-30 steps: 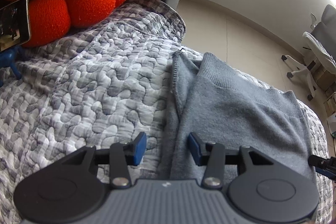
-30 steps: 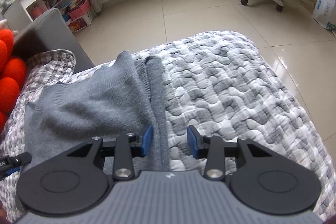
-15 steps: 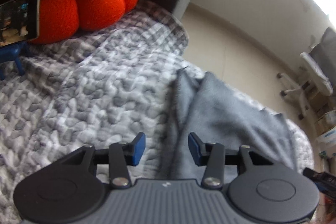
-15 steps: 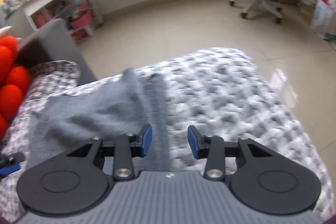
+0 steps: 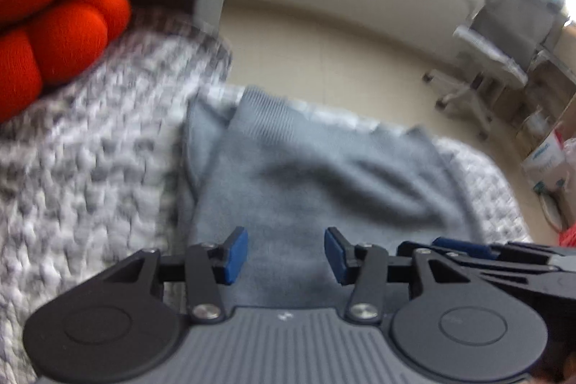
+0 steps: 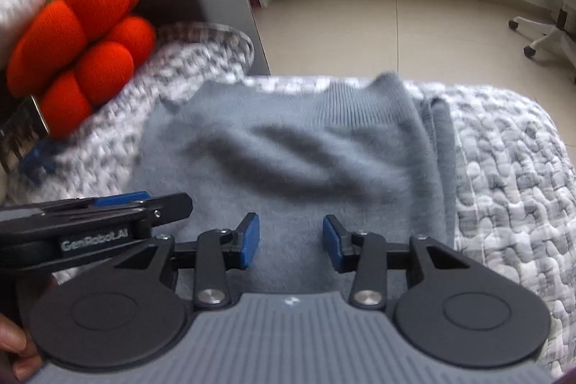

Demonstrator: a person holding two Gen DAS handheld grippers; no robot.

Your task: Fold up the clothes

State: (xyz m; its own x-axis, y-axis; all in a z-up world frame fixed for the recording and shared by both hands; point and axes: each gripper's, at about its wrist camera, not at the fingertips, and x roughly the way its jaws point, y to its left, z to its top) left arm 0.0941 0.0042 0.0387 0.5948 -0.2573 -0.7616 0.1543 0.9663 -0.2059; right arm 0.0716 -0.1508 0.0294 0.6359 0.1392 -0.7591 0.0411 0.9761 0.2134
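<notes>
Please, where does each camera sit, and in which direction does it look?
Left wrist: sits on the left gripper, looks down along its open jaws at the grey sweater; the right gripper shows at right.
Right wrist: sits on the right gripper, looks down at the sweater; the left gripper and a hand show at left.
Shared: sweater, quilt, orange cushion.
</notes>
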